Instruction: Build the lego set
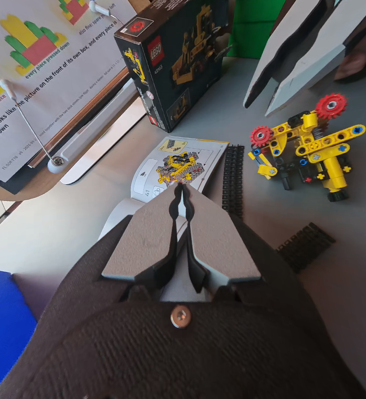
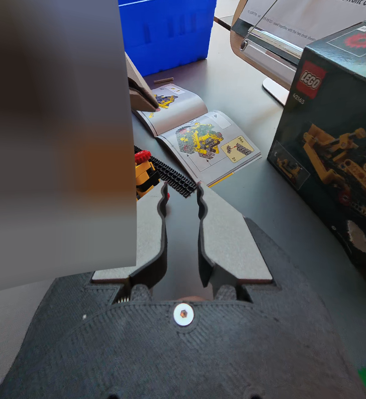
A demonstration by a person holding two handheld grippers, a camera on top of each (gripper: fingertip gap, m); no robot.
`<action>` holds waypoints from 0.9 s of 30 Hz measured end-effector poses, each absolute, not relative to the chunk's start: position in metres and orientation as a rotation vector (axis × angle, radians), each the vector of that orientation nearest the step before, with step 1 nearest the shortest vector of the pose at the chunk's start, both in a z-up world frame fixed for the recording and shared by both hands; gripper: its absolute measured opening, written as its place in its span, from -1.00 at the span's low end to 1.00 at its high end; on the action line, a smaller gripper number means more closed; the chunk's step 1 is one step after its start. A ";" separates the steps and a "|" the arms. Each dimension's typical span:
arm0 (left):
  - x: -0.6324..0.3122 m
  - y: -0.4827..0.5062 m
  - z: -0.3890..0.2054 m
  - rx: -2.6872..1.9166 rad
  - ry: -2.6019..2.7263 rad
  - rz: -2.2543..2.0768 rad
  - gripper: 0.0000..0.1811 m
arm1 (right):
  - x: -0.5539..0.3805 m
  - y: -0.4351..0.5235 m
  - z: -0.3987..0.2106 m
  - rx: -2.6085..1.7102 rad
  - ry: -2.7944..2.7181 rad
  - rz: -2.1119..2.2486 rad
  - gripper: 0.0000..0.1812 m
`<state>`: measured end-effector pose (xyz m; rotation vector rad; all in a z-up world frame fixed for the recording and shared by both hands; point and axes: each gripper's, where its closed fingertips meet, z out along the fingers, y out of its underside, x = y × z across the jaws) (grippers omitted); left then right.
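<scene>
Here your left claw (image 1: 181,187), tips together, pins the instruction booklet (image 1: 177,164) open, while your right claw (image 2: 181,187), tips apart, hovers near the bulldozer model (image 1: 307,146) and black track strip (image 1: 232,179) on the desk (image 1: 253,121).

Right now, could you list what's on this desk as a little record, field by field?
surface: grey desk
model: yellow part-built model with red gears, standing on the desk
tracks: two black track strips, lying flat and not fitted
booklet: open booklet, beside the tracks
box: dark set box, upright behind the booklet
bin: blue bin, at the far edge
left gripper: shut, empty, tips over the booklet
right gripper: open, empty, near a track strip
</scene>
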<state>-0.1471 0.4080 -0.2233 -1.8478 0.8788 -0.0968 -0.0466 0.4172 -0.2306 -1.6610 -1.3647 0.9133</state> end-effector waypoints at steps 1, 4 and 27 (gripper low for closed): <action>-0.146 0.407 -0.225 -1.850 0.887 -0.103 -1.00 | -0.047 0.415 -0.230 -1.650 -1.381 0.927 -0.73; -0.143 0.407 -0.231 -1.877 0.883 -0.149 -1.00 | -0.051 0.392 -0.222 -1.546 -1.490 1.106 -0.62; -0.140 0.395 -0.238 -1.910 0.996 -0.175 -1.00 | -0.015 0.300 -0.229 -1.492 -1.935 1.432 -0.81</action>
